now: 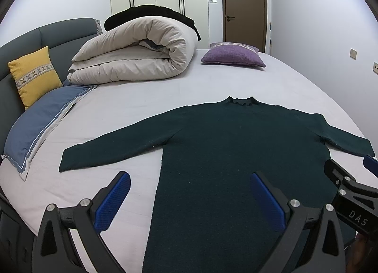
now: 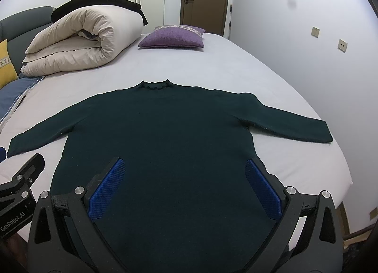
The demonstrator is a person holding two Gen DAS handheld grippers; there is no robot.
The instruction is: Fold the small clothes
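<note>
A dark green long-sleeved sweater (image 1: 236, 145) lies flat on the light grey bed (image 1: 141, 98), collar pointing away, both sleeves spread out sideways. It also shows in the right wrist view (image 2: 165, 126). My left gripper (image 1: 190, 190) is open and empty, hovering over the sweater's lower left edge. My right gripper (image 2: 184, 178) is open and empty, hovering over the sweater's lower body. The right gripper also shows at the right edge of the left wrist view (image 1: 347, 173).
A rolled beige duvet (image 1: 137, 53) with a black garment on top lies at the far left. A purple cushion (image 1: 234, 56) lies at the far end of the bed. A yellow cushion (image 1: 35, 76) and a blue pillow (image 1: 40, 121) lie against the grey headboard on the left. The wall is close on the right.
</note>
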